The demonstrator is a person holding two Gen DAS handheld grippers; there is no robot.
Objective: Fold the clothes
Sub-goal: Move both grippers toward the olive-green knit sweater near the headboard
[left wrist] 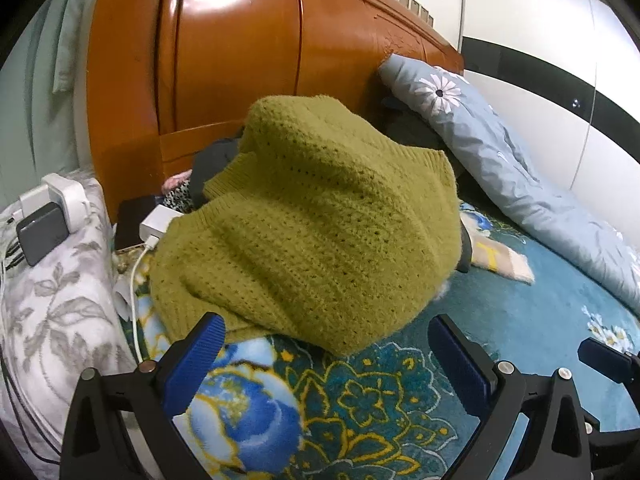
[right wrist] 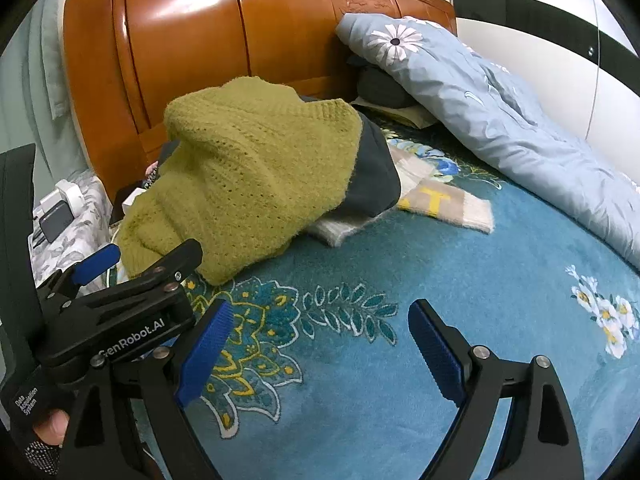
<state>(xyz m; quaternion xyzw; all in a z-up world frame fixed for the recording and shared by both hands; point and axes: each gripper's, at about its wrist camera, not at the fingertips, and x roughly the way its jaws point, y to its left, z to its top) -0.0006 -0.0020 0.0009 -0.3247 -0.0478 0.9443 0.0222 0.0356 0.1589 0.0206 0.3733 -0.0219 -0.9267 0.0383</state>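
Observation:
An olive-green knitted sweater (left wrist: pixel 308 216) lies heaped over a pile of clothes on the blue floral bedspread (left wrist: pixel 520 320), near the wooden headboard. In the right wrist view the sweater (right wrist: pixel 248 176) covers a dark garment (right wrist: pixel 376 176) and a white knit with yellow marks (right wrist: pixel 436 204). My left gripper (left wrist: pixel 326 340) is open and empty, just in front of the sweater's near edge. My right gripper (right wrist: pixel 320 332) is open and empty over bare bedspread (right wrist: pixel 400 280), a little short of the pile. The left gripper also shows in the right wrist view (right wrist: pixel 148 256).
The orange wooden headboard (left wrist: pixel 240 60) stands behind the pile. A light blue quilt with daisies (left wrist: pixel 500 152) lies along the right. On the left, a floral pillow (left wrist: pixel 52 312) carries chargers (left wrist: pixel 44 232), with a white cable (left wrist: pixel 136 280) beside the sweater.

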